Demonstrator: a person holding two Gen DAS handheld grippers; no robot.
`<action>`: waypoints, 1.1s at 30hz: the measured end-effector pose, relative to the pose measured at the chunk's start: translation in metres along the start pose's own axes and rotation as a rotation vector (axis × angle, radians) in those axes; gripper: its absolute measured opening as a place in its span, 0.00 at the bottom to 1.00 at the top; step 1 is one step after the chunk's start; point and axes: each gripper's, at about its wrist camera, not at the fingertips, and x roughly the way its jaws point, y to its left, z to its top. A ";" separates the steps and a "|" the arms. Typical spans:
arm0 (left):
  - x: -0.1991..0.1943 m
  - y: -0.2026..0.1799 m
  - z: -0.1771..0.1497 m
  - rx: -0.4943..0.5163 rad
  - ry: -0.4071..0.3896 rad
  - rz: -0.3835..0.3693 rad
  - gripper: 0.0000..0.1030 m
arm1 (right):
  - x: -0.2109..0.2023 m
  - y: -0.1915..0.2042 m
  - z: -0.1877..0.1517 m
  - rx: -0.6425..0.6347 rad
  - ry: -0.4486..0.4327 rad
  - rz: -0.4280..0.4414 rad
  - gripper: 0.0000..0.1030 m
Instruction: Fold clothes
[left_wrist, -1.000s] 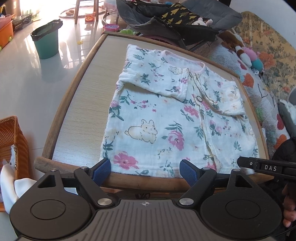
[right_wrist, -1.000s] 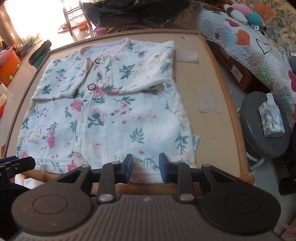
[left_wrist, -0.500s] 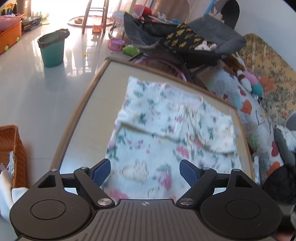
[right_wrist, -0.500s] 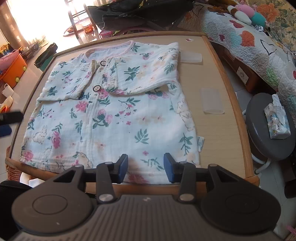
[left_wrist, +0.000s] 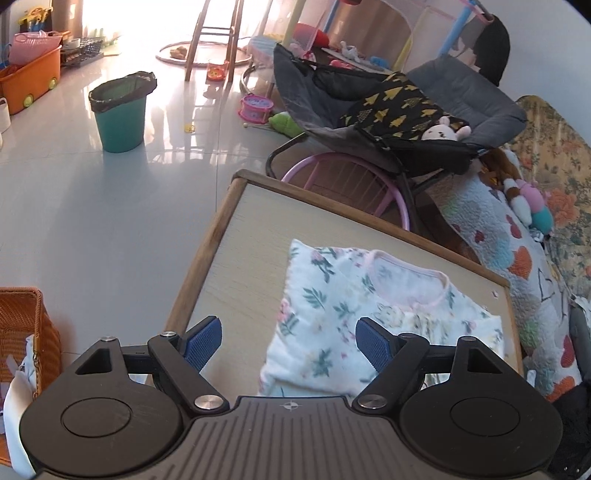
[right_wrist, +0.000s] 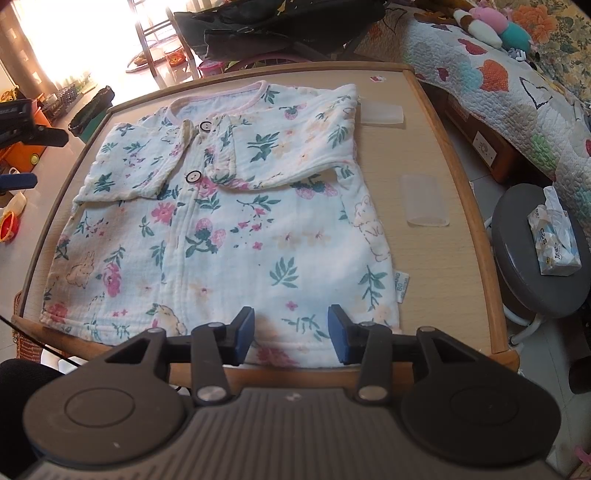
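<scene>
A white floral baby garment lies flat on the wooden-rimmed table, both sleeves folded in across the chest, pink collar at the far end. In the left wrist view only its collar end shows. My right gripper is open and empty, just above the garment's near hem. My left gripper is open and empty, raised over the garment's far left part. The left gripper also shows at the left edge of the right wrist view.
Two clear plastic pieces lie on the table right of the garment. A grey stool with a tissue pack stands at the right. A wicker basket, green bin and grey chair surround the table.
My left gripper has risen and moved forward from the near hem towards the collar end. My right gripper has opened wider and stays at the hem.
</scene>
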 end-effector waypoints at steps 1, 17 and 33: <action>0.004 0.001 0.003 0.002 0.001 0.004 0.77 | 0.000 0.000 0.000 0.000 0.001 0.001 0.42; 0.060 -0.001 0.027 0.028 0.027 -0.005 0.76 | 0.001 -0.006 0.003 0.049 -0.001 0.024 0.45; 0.093 -0.009 0.022 0.045 0.044 0.015 0.50 | 0.001 -0.011 0.004 0.081 0.001 0.050 0.46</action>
